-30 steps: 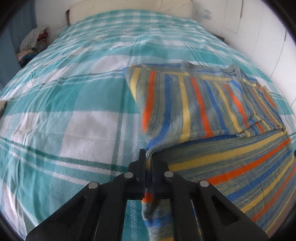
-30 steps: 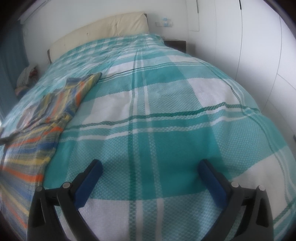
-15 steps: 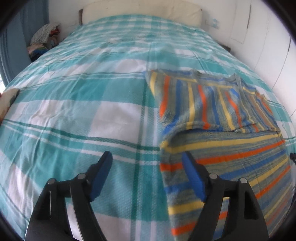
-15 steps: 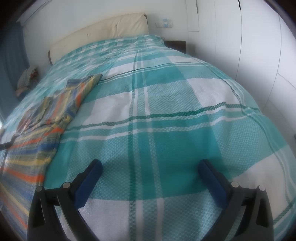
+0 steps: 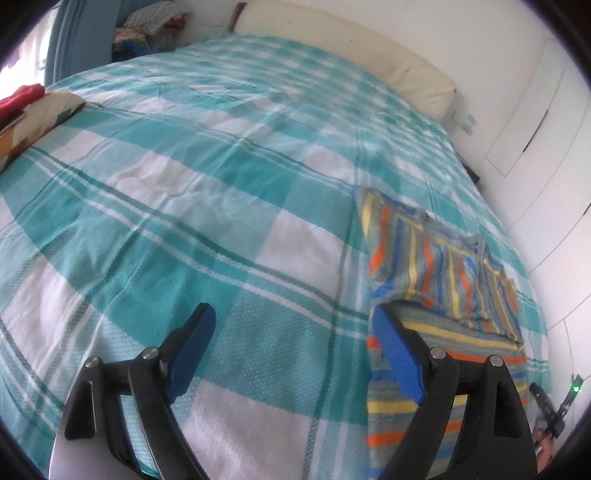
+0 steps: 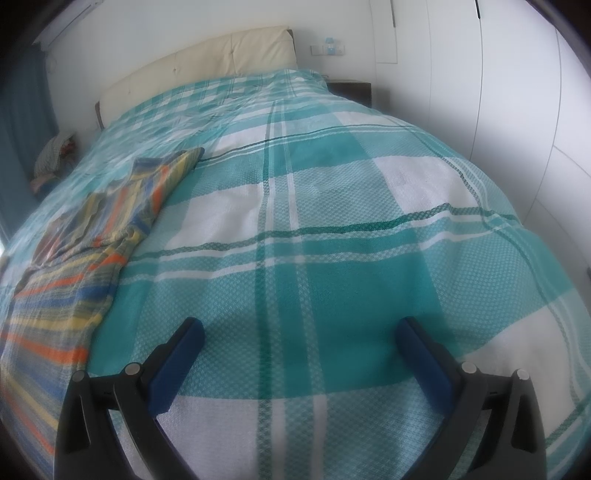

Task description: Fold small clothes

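A small striped garment (image 5: 443, 280) in orange, blue, yellow and grey lies flat on the teal plaid bedspread (image 5: 184, 206), with one part folded over the rest. In the left wrist view it is at the right, beside my open, empty left gripper (image 5: 293, 317); the right finger overlaps its near edge. In the right wrist view the garment (image 6: 74, 258) lies at the left. My right gripper (image 6: 299, 332) is open and empty over bare bedspread (image 6: 332, 221), to the right of the garment.
A cream headboard (image 6: 199, 62) stands at the far end. White wardrobe doors (image 6: 498, 92) run along the right. A patterned pillow with a red cloth (image 5: 33, 107) sits at the left bed edge. A clothes pile (image 5: 151, 22) lies beyond the bed.
My left gripper let go of the garment's edge, opened wide, and swung left, so the garment now sits further right. The right gripper has barely moved.
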A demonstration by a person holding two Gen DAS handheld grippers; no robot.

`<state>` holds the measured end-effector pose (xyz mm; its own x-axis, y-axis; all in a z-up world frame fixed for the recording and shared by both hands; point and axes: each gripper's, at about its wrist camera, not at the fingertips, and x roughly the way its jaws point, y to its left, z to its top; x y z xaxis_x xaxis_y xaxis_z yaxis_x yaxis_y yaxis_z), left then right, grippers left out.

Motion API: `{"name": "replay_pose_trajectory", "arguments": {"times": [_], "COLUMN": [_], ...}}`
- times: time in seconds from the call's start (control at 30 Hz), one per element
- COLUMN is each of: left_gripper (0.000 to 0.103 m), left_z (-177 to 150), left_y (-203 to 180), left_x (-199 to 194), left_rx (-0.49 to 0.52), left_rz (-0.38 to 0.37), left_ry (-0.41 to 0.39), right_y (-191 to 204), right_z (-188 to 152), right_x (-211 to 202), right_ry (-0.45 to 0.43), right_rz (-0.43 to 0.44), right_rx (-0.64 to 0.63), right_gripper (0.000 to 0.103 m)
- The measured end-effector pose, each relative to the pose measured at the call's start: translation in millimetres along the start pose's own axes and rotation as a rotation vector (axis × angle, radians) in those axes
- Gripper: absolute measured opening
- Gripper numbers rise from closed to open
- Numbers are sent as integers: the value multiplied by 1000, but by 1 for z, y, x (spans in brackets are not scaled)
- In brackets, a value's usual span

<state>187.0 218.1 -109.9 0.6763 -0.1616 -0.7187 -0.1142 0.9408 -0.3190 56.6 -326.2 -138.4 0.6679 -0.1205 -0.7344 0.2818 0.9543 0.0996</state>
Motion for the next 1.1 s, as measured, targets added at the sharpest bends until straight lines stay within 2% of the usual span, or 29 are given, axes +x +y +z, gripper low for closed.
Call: {"name": "replay_pose_trajectory", "arguments": {"times": [0.4, 1.1], "left_gripper": [94, 95], "left_z": [-3, -8], "left_y": [-12, -16], "left_x": [-2, -2], "left_rx": [60, 93], "left_rz": [39, 100], "left_ry": [-15, -40], "right_y": [1, 1], "right_z": [0, -1], "right_x": [0, 0], "right_ry": [1, 0], "right_rz": [-1, 0], "right_rx": [0, 0], "right_gripper": [102, 102]}}
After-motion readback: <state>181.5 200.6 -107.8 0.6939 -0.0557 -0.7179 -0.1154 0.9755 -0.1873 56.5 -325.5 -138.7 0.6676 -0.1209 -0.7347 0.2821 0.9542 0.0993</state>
